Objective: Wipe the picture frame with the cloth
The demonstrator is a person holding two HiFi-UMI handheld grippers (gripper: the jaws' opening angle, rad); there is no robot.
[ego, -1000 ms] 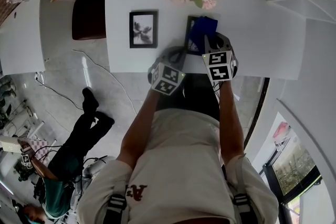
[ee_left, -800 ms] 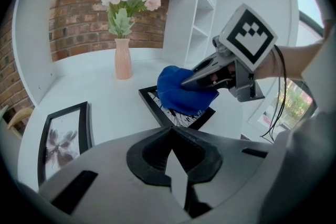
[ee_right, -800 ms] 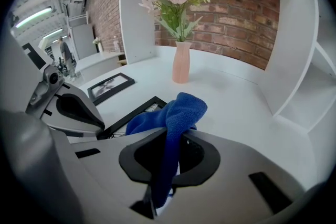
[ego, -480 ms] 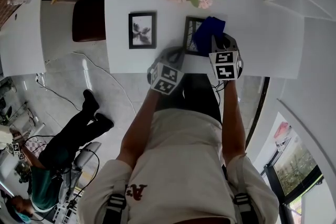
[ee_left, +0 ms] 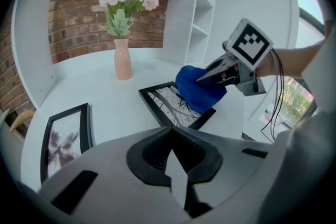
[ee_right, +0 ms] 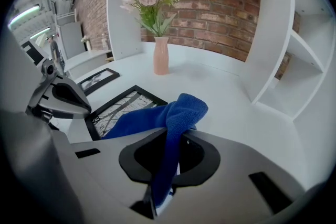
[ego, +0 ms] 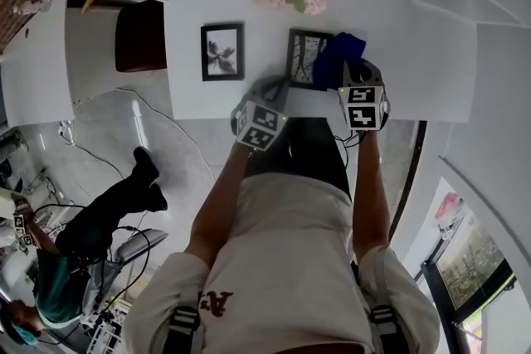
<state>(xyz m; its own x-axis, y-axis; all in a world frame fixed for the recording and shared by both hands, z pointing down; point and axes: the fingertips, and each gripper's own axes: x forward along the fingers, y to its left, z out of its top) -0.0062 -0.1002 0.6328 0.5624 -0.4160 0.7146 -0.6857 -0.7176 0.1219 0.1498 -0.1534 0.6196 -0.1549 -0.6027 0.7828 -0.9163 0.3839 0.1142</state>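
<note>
Blue cloth [ego: 335, 58] covers the right side of a black picture frame [ego: 302, 55], which lies flat on the white worktop [ego: 415, 62] near its front edge. The right gripper [ego: 348, 72] is at the cloth, and the left gripper [ego: 276, 89] is beside the frame's near left corner.

From the left gripper view, that gripper [ee_left: 172, 157] has its jaws together with nothing between them. The frame [ee_left: 167, 105] holds a black-and-white print of branching lines, with the cloth [ee_left: 197, 89] bunched on its far corner.

From the right gripper view, the right gripper [ee_right: 167, 176] is clamped on the cloth [ee_right: 173, 118], which drapes onto the frame [ee_right: 118, 107]. A pink vase [ee_right: 160, 55] stands behind.
</note>
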